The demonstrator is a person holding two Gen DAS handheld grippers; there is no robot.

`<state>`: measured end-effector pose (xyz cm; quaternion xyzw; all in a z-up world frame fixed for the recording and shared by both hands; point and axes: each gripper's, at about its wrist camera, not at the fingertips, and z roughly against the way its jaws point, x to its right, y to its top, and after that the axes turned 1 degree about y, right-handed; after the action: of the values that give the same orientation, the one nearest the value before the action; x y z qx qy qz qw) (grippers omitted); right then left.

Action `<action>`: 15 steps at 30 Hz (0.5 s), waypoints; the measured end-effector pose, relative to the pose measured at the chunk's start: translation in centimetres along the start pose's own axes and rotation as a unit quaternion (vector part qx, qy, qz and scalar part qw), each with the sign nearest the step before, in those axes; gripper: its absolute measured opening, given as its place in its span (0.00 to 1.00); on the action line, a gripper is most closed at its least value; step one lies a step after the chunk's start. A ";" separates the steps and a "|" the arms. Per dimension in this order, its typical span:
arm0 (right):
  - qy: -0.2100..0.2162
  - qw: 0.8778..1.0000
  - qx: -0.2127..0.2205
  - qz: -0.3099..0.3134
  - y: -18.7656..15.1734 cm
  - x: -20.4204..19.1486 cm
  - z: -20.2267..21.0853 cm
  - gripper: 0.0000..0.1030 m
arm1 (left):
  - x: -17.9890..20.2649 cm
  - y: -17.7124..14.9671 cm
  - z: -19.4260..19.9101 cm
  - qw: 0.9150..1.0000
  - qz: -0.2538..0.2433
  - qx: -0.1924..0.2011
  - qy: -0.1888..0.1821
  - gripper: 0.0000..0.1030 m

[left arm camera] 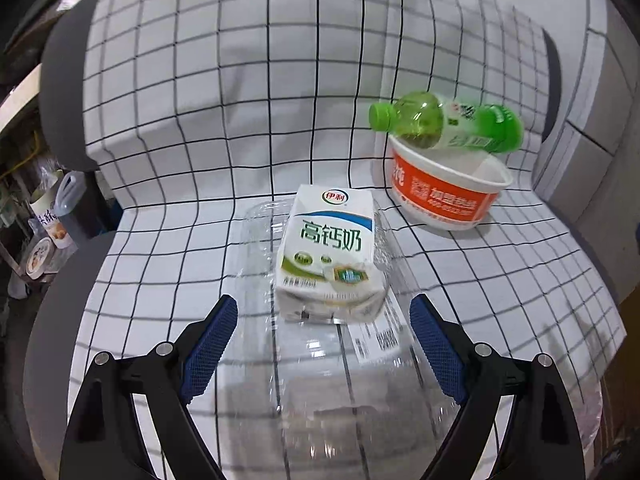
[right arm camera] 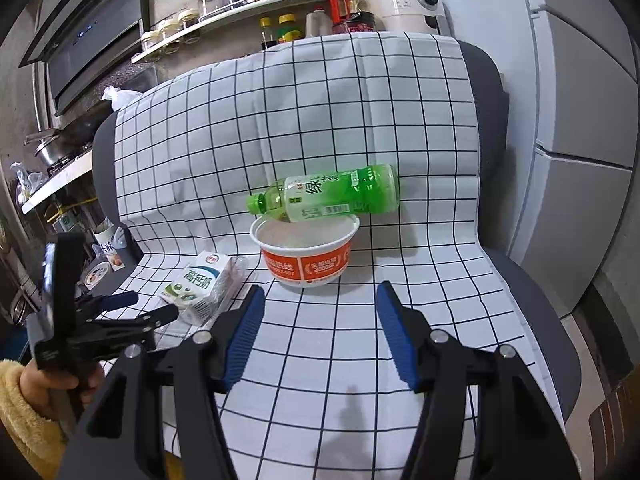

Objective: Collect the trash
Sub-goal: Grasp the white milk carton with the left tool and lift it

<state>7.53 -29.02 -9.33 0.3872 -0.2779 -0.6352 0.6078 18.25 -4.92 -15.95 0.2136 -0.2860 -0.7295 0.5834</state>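
A white milk carton (left arm camera: 328,252) lies on a clear plastic clamshell box (left arm camera: 320,380) on the checked cloth. My left gripper (left arm camera: 324,320) is open and empty, its jaws either side of the box just short of the carton. A green bottle (left arm camera: 448,122) lies across the rim of an orange and white paper bowl (left arm camera: 436,192) behind and to the right. In the right wrist view my right gripper (right arm camera: 320,304) is open and empty, a little in front of the bowl (right arm camera: 308,256) and bottle (right arm camera: 328,194). The carton (right arm camera: 200,284) and left gripper (right arm camera: 144,308) show at its left.
The checked cloth (right arm camera: 360,128) covers a grey chair seat and backrest. A kitchen counter with pots (right arm camera: 52,152) and a shelf of jars (right arm camera: 240,4) stand behind and to the left. A grey fridge (right arm camera: 580,120) stands at the right.
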 end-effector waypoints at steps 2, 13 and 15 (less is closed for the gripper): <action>0.000 1.000 -0.002 -0.004 0.0 0.4 -0.4 0.56 | 0.3 0.5 -0.9 1.000 -0.004 -0.012 0.004 0.85; -0.002 1.000 -0.007 -0.009 -0.1 1.3 -1.0 0.56 | 0.9 1.0 -4.8 0.997 -0.008 -0.072 0.003 0.74; -0.001 1.000 -0.008 -0.011 -0.1 1.5 -0.9 0.56 | 0.6 0.8 -4.5 0.998 0.001 -0.063 -0.001 0.73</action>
<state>8.33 -30.34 -10.11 0.3845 -0.2696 -0.6444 0.6036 21.53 -6.40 -18.75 0.1755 -0.2401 -0.7458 0.5961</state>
